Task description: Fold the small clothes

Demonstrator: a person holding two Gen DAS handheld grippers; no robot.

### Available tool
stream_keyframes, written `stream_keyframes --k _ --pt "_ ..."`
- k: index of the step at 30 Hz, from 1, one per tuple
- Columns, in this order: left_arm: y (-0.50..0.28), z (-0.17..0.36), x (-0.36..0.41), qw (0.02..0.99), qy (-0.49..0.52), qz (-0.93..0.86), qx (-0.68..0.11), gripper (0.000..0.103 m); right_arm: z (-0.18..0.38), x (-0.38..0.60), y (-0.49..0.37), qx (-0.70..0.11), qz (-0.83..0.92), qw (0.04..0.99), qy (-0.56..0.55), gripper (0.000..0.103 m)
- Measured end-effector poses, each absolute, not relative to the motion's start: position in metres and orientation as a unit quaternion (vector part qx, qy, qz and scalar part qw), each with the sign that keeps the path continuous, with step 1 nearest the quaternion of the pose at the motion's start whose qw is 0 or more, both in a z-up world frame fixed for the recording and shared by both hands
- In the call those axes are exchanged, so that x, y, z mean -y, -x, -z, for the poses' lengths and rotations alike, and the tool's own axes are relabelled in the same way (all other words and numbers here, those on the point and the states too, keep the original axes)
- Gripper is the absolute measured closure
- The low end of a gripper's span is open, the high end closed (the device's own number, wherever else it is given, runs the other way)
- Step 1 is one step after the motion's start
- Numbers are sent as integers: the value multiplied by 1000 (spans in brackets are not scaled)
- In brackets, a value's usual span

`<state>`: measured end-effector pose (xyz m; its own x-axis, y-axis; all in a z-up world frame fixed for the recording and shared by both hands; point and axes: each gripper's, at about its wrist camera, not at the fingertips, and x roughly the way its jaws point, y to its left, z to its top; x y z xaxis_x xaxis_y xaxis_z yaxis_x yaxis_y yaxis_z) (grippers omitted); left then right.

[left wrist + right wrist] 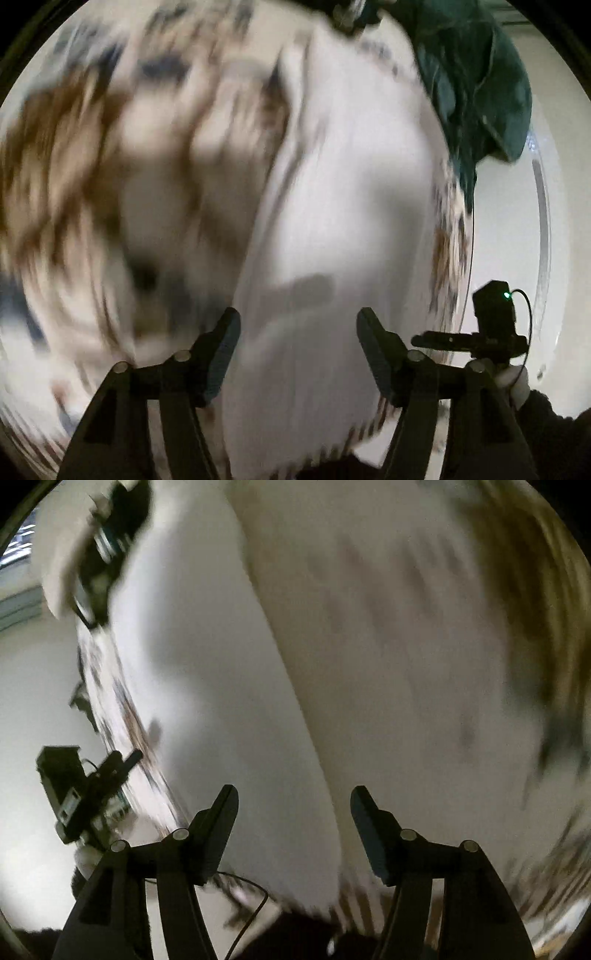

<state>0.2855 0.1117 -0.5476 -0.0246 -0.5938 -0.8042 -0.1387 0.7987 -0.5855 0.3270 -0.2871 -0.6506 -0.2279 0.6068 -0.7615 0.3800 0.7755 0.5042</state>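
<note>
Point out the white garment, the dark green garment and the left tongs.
white garment [332,206]: left wrist view, plain middle of the cloth.
dark green garment [476,85]: left wrist view, middle of its bunched fabric.
left tongs [298,349]: left wrist view, midway between the fingertips.

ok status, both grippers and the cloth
Left gripper open, empty. Right gripper open, empty. White cloth spread below both, not gripped; view blurred. Green garment at far edge, apart.

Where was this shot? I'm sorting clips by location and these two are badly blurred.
Probably a room at home, though motion blur leaves it uncertain. A patterned cloth in brown, blue and white covers a surface, a white garment lies on it with a dark green one beyond, and pale walls stand behind.
</note>
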Motion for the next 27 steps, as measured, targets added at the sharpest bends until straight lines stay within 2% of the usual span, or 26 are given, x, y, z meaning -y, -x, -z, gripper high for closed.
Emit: stream_keyframes --k 6,7,9,14,15,16,17,18,22,27 --pt "-216 597 -109 599 291 182 -724 34 686 266 -232 -777 -112 506 -358 38" --pt "-213 602 -107 597 295 188 -722 33 691 263 -226 -773 -116 503 -369 38" --pt "-209 606 -102 598 310 200 -711 22 705 254 -214 -757 -127 501 -400 38" --pt "-213 606 -95 606 344 212 -686 20 717 232 -207 -727 -170 499 -440 36" --pt "-213 603 -93 614 346 214 -677 34 718 229 -206 -726 -172 498 -443 36" --pt "-213 601 -90 616 346 216 -674 58 719 226 -206 -722 -172 498 -448 42" --pt "-211 600 -87 612 348 220 -676 91 718 225 -206 -719 -171 500 -452 54" --pt "-209 597 -88 613 354 215 -673 91 717 223 -205 -718 -171 500 -453 85" --pt "-206 568 -95 615 397 215 -647 91 695 224 -204 -704 -178 507 -464 85" --pt "-245 513 -92 619 458 227 -596 91 621 246 -228 -663 -215 536 -477 86"
